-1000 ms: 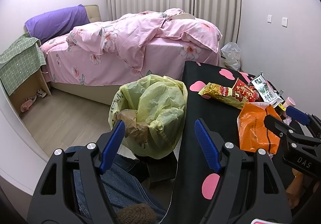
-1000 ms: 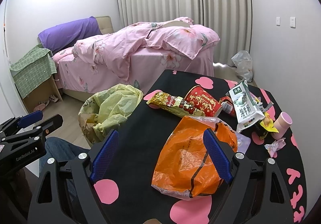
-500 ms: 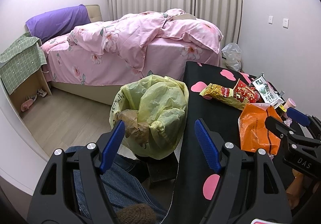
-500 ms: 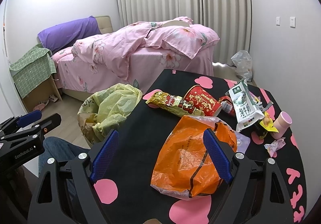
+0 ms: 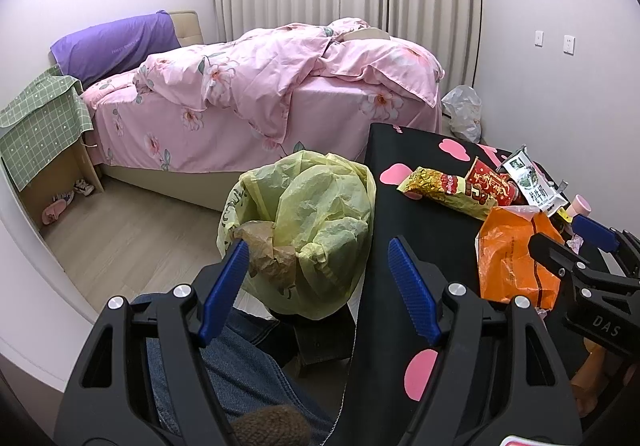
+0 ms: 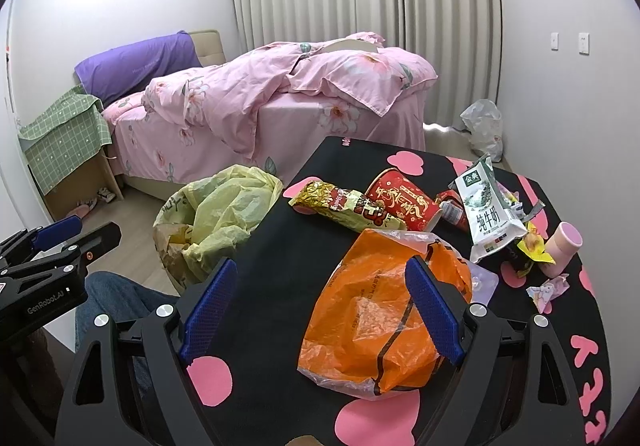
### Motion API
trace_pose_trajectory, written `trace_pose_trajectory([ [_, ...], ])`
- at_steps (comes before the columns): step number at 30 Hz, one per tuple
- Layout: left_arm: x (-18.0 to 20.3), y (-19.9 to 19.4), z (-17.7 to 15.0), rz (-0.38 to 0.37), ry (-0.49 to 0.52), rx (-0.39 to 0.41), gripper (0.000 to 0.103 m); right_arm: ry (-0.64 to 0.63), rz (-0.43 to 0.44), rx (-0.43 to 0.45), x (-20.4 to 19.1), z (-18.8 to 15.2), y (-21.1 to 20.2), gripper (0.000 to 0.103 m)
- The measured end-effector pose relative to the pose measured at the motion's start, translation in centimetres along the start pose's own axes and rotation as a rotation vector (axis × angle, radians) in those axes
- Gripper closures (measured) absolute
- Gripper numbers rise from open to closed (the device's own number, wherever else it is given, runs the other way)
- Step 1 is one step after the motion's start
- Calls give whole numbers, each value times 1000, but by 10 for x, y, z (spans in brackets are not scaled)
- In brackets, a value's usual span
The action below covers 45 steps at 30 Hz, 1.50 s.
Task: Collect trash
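My right tongs (image 6: 320,306) gape wide over the orange bag (image 6: 384,310); left tongs (image 5: 316,286), wide too, straddle the bench (image 5: 420,238) edge by the bin (image 5: 308,226).

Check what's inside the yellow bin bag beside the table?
In the yellow bin bag, crumpled brownish paper or plastic shows near the rim. The bag's own folds cover the rest, so anything deeper can't be seen. The bin under it is mostly hidden.

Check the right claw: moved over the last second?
Barely. In the right wrist view the orange bag has slid slightly left against the right claw, so the claw crept slightly right, open.
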<state>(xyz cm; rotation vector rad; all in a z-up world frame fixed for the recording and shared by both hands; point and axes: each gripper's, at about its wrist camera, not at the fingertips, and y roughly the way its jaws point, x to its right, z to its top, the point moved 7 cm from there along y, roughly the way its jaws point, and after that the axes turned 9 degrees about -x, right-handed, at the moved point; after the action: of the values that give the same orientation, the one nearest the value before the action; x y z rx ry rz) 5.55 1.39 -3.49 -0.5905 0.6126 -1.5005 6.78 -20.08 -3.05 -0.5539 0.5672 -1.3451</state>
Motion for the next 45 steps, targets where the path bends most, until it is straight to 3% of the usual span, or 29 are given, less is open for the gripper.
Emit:
trace_pose_trajectory([
  [8,14,14,4,-27,22,-14,34,19,-66,5,38,1,-1,20],
  [13,36,31,3,-105,58,-44,34,65,-137,13,86,-1,-5,20],
  [20,94,61,3,-356,136,-101,34,119,-229,13,151,-12,-12,20],
  [24,134,83,3,-483,178,-172,32,150,-265,-5,183,-24,-15,20],
  [28,180,107,6,-503,277,-233,32,177,-287,-18,209,-36,-18,20],
  [33,213,137,15,-524,304,-308,32,198,-244,-25,232,-37,-12,20],
  [39,220,153,15,-473,332,-349,32,85,-211,-15,232,20,29,21],
  [42,208,162,12,-478,282,-405,32,43,-149,-84,229,52,78,40],
  [45,200,162,12,-484,258,-421,34,21,-129,-163,225,69,122,44],
])
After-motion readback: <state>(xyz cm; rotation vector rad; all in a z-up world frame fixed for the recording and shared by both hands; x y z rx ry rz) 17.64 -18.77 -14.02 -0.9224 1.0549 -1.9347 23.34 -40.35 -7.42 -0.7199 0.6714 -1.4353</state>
